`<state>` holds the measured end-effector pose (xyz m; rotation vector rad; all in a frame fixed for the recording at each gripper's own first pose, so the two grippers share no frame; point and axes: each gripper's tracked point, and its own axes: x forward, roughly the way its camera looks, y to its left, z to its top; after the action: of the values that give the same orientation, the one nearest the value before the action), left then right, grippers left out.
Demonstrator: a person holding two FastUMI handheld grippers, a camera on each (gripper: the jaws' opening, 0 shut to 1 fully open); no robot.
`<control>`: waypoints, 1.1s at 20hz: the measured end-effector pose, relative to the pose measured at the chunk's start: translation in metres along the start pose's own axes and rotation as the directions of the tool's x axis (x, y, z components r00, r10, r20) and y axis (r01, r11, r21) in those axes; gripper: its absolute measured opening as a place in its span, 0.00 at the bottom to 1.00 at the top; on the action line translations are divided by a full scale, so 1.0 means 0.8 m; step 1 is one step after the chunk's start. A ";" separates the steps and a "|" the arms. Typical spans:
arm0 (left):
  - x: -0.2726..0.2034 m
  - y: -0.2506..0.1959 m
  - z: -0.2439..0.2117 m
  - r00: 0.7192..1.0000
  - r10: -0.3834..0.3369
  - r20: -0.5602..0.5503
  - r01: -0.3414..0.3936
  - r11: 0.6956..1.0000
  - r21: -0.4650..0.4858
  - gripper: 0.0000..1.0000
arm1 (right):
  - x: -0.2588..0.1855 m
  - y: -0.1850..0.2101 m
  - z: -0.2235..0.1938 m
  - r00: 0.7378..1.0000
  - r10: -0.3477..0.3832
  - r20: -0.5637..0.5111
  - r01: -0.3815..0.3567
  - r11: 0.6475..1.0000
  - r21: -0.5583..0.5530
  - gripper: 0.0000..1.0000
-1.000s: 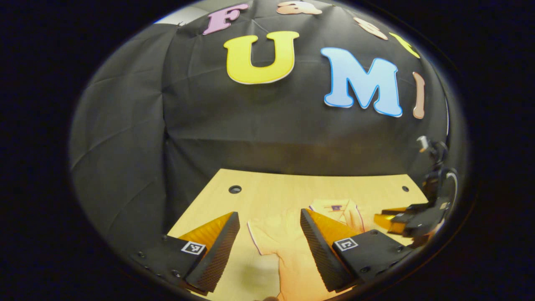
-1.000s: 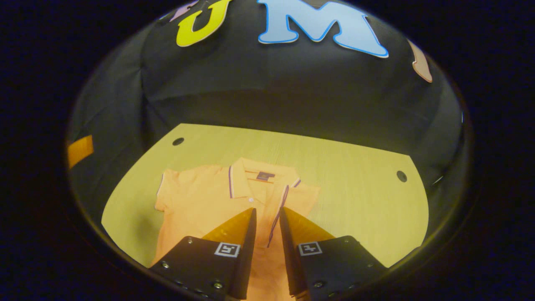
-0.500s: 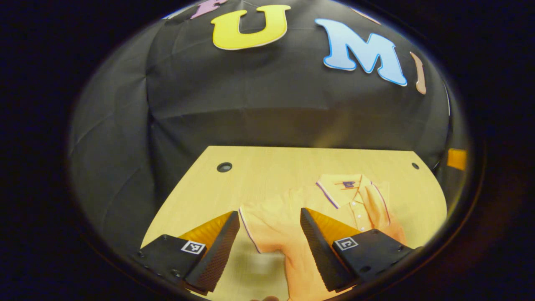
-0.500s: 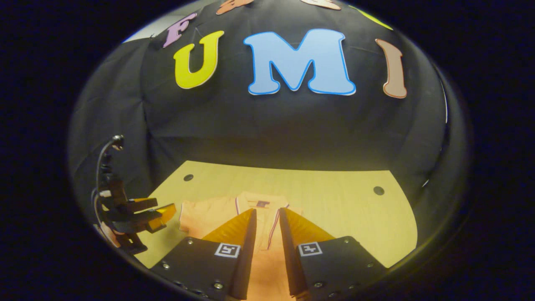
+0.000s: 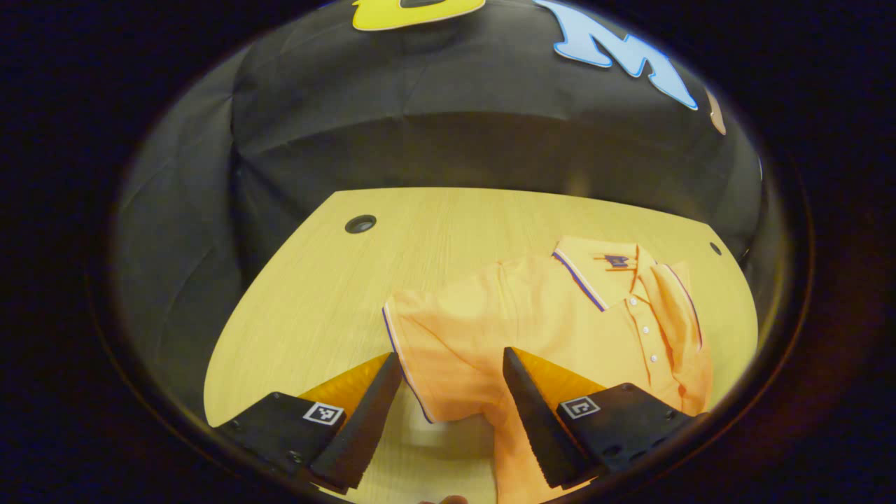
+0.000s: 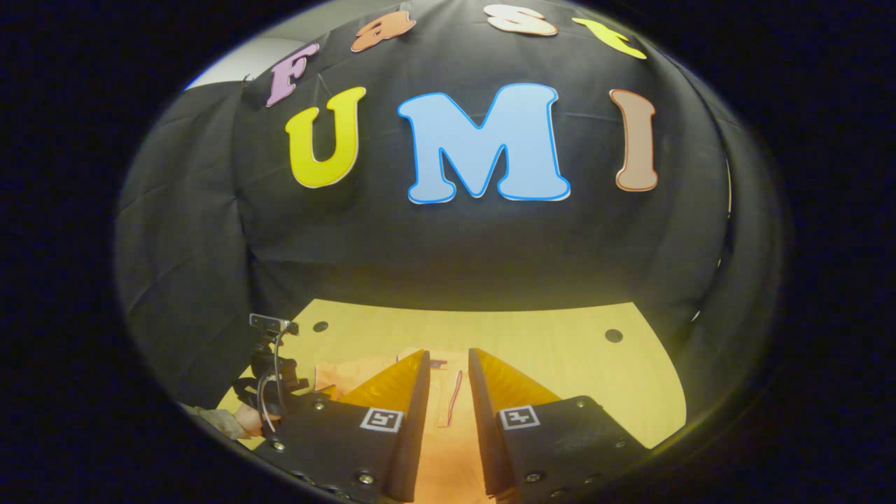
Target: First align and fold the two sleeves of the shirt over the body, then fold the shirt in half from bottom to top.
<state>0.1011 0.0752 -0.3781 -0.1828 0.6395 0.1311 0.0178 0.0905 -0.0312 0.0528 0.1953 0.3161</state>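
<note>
Left gripper spread wide, straddling orange polo shirt's unfolded sleeve on wooden table; right gripper narrowly parted, gripping nothing

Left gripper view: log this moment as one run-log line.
left gripper: open, straddling unfolded sleeve | shirt: flat on table, other sleeve folded | right gripper: narrow gap, nothing held

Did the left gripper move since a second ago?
Yes. The left gripper tipped down and closer over the shirt; the table hole sits higher in its view.
</note>
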 end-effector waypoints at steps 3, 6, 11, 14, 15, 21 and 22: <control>0.012 0.001 -0.014 1.000 0.004 -0.029 -0.004 1.000 -0.016 1.00 | -0.004 -0.004 0.001 1.000 -0.014 -0.003 0.014 1.000 0.011 0.36; 0.022 0.001 -0.030 0.998 0.010 -0.058 -0.013 0.999 -0.047 1.00 | -0.006 -0.007 0.000 1.000 -0.028 -0.010 0.028 1.000 0.009 0.36; 0.022 0.000 -0.030 0.998 0.044 -0.034 -0.046 0.997 -0.057 0.94 | -0.005 -0.007 -0.002 0.999 -0.035 -0.019 0.035 0.999 0.013 0.34; 0.025 -0.003 -0.030 0.999 0.048 -0.025 -0.049 0.997 -0.054 0.87 | -0.005 -0.005 -0.004 0.999 -0.034 -0.025 0.034 0.999 0.016 0.36; 0.027 -0.006 -0.028 0.999 0.041 -0.021 -0.042 0.998 -0.053 0.72 | -0.006 -0.006 -0.003 0.999 -0.034 -0.026 0.034 0.999 0.017 0.36; 0.030 -0.016 -0.025 0.999 0.045 -0.016 -0.046 0.998 -0.052 0.16 | -0.007 -0.010 -0.005 0.999 -0.043 -0.030 0.044 0.999 0.017 0.34; 0.030 -0.017 -0.024 0.999 0.050 -0.021 -0.051 0.998 -0.040 0.16 | -0.008 -0.010 -0.006 0.999 -0.044 -0.030 0.045 0.999 0.015 0.36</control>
<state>0.1113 0.0597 -0.4062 -0.2076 0.6619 0.1912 0.0134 0.0806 -0.0350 0.0591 0.2280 0.2712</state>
